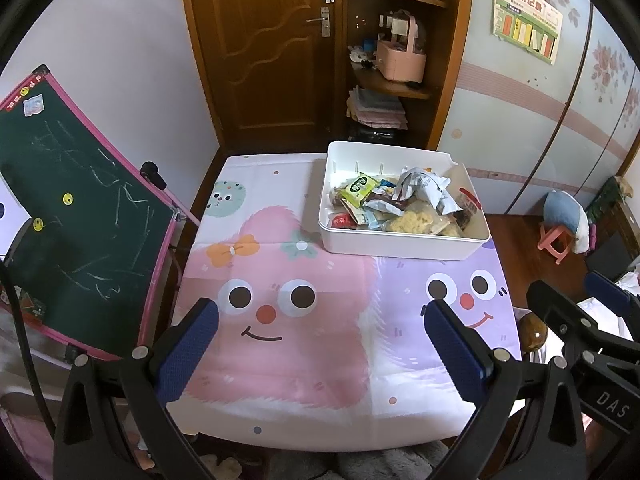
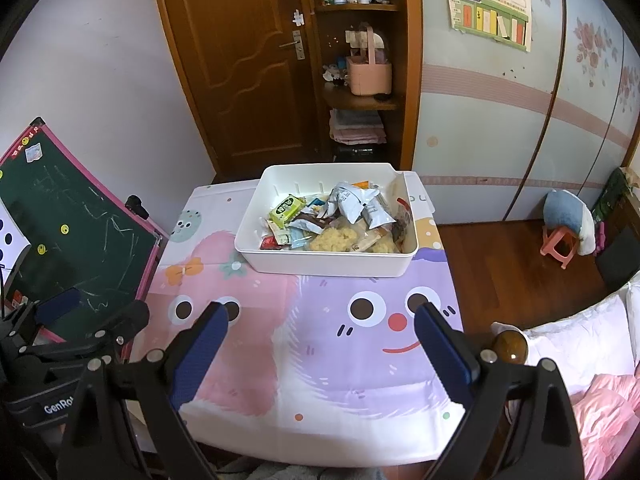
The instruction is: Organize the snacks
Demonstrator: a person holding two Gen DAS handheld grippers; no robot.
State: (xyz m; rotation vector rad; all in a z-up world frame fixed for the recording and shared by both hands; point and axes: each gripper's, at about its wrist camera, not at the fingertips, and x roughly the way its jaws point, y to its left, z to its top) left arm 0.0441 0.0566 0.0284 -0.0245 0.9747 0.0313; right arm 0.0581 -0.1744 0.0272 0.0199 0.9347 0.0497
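Left wrist view: my left gripper (image 1: pixel 320 334) hovers over the tablecloth (image 1: pixel 304 360), jaws wide apart and empty. The bin (image 1: pixel 400 246) of snacks (image 1: pixel 404 204) sits at the far right of the table.

Right wrist view: my right gripper (image 2: pixel 322 338) gapes too, holding nothing, with the bin straight ahead. No snacks lie loose; sorting looks finished or unstarted. Any next move means reaching forward into the bin.

The left gripper (image 1: pixel 322 316) and right gripper (image 2: pixel 322 320) hang side by side, jaws wide, seemingly holding nothing.
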